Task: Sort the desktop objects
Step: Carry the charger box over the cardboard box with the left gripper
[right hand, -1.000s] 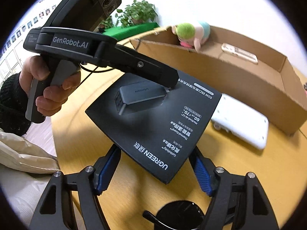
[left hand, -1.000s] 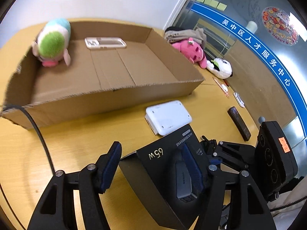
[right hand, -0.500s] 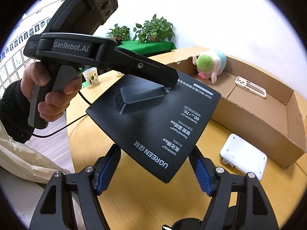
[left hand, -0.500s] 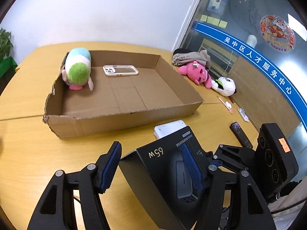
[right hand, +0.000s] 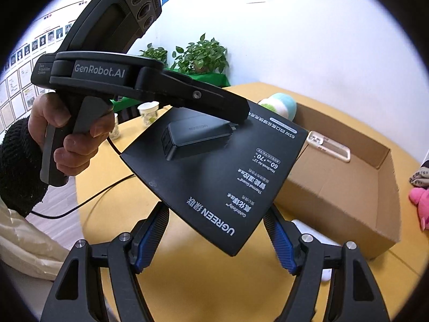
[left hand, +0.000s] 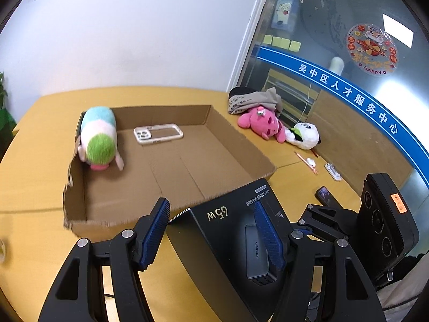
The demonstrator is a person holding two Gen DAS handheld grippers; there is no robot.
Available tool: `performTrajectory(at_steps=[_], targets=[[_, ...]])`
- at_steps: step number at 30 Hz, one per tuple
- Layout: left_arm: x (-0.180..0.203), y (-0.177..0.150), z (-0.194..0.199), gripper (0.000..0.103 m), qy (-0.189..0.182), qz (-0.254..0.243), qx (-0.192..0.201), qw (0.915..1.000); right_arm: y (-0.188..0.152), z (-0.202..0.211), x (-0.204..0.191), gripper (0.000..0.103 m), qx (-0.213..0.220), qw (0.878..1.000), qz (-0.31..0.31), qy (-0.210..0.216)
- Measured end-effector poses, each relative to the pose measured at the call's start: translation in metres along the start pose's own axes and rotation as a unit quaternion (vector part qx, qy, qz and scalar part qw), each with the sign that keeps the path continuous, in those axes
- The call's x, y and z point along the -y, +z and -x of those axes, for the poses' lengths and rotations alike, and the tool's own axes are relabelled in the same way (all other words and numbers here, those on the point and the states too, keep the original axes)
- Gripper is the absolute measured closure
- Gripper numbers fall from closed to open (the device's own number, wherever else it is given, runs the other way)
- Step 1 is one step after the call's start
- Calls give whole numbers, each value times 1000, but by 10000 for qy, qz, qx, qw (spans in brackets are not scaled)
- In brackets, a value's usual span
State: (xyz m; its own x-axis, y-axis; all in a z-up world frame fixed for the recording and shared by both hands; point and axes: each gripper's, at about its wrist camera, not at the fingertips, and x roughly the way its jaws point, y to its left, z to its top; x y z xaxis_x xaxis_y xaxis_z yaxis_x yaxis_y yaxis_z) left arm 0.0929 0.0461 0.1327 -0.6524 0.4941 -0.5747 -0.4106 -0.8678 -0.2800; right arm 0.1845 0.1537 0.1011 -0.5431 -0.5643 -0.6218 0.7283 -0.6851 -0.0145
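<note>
Black charger box [right hand: 214,171] held tilted above the wooden table [right hand: 193,273], lifted clear of it; printed face up, a pictured adapter on it; both grippers clamp it from opposite ends. Right gripper [right hand: 215,237] pinches the near corner between its blue pads; left gripper [left hand: 211,233] grips the box's other end, one finger across the printed face, the other pad against the side. A hand [right hand: 67,136] holds the left gripper's handle. Ahead of both grippers, an open cardboard tray [left hand: 241,145]; inside it a green-and-white plush [left hand: 99,136] and a phone case [left hand: 158,133]. Right of the tray, pink plush [left hand: 261,123] beside panda plush [left hand: 304,134].
</note>
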Motion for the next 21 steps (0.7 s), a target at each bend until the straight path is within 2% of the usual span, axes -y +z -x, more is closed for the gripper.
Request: performTrajectory(at_steps=[9, 21], targets=[[-15, 41, -28, 34, -187, -125, 3, 9997, 30, -16, 38, 30, -8, 9998, -69, -180], [-50, 83, -64, 34, -33, -134, -36, 9999, 71, -61, 93, 30, -156, 9997, -170, -44]])
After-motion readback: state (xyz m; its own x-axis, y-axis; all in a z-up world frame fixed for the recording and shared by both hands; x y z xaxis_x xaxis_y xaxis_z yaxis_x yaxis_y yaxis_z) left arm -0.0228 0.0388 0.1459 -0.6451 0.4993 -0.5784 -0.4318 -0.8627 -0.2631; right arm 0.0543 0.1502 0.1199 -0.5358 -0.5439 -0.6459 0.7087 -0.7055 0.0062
